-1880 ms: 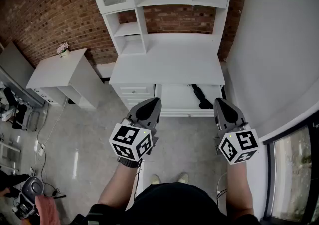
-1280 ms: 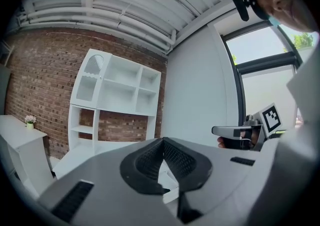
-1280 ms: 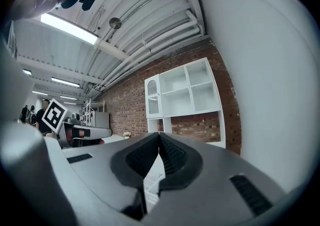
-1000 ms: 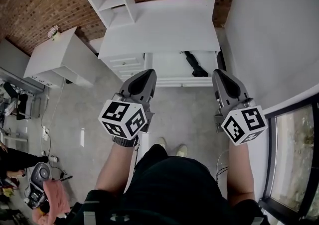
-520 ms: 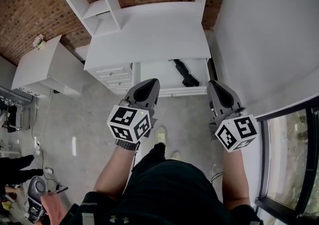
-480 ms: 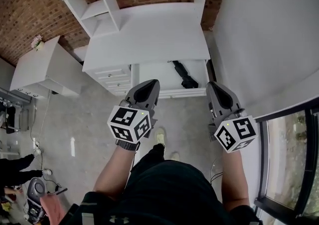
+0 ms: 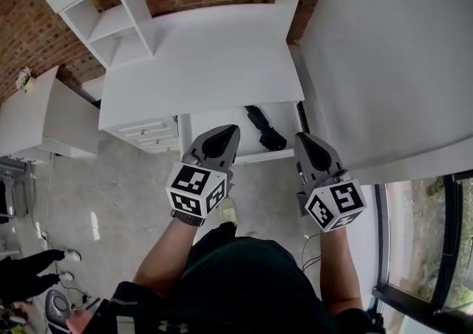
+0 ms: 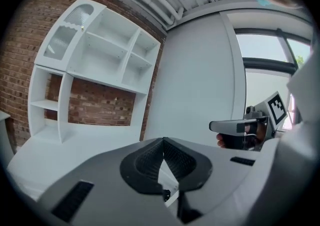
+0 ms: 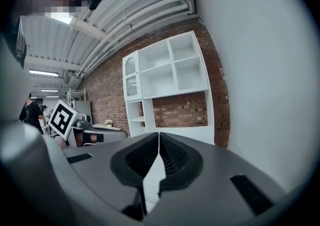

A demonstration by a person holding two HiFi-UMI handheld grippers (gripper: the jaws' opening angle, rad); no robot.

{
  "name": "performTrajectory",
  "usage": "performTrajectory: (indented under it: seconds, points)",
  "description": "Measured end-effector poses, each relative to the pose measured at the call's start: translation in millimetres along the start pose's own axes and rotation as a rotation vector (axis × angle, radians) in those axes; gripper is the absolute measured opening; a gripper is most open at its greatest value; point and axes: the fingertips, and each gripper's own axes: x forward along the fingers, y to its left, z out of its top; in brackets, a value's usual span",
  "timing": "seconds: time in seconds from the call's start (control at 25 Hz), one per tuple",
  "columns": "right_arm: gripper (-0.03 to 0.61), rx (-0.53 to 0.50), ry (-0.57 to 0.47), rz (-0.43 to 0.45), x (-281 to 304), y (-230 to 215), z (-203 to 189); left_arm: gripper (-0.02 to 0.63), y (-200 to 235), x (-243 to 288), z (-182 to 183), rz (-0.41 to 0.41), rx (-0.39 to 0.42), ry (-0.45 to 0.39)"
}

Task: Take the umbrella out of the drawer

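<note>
In the head view a black folded umbrella point(image 7: 264, 129) lies in the open white drawer point(image 7: 214, 123) under the desk top point(image 7: 199, 59). My left gripper point(image 7: 235, 128) hovers over the drawer's front left part, left of the umbrella, jaws shut and empty. My right gripper point(image 7: 300, 135) is at the drawer's right front corner, just right of the umbrella, also shut and holding nothing. Neither touches the umbrella. The left gripper view shows its own closed jaws point(image 8: 163, 141) and the right gripper point(image 8: 240, 127) beside it. The right gripper view shows closed jaws point(image 9: 159, 134) pointing at the desk hutch point(image 9: 170, 77).
A white shelf hutch point(image 7: 111, 22) stands on the desk against the brick wall. A smaller white cabinet point(image 7: 37, 118) is at the left. A plain white wall point(image 7: 384, 52) runs close along the right, with a window point(image 7: 421, 236) lower down. Another person point(image 7: 29, 273) stands at the lower left.
The person has stepped closer to the desk. Both grippers have moved forward and down, from short of the drawer to its front edge. Both stay shut.
</note>
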Motion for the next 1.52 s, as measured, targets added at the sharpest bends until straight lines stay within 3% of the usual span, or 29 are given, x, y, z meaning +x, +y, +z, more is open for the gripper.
performTrajectory:
  seconds: [0.4,0.8,1.12,1.52]
  points:
    - [0.006,-0.003,0.117,-0.042,59.1,-18.1,-37.5,0.006,46.9,40.5,-14.6,-0.028,-0.031,0.031]
    - [0.008,0.003,0.287,0.035,120.7,-61.0,-116.9,0.006,63.7,85.2,-47.7,-0.001,-0.047,0.062]
    - [0.017,-0.005,0.459,0.127,179.5,-98.9,-190.1,0.006,92.0,129.9,-77.0,0.106,-0.090,0.129]
    - [0.140,-0.027,0.746,0.234,228.2,-137.3,-316.1,0.006,124.2,175.9,-122.1,0.226,-0.163,0.208]
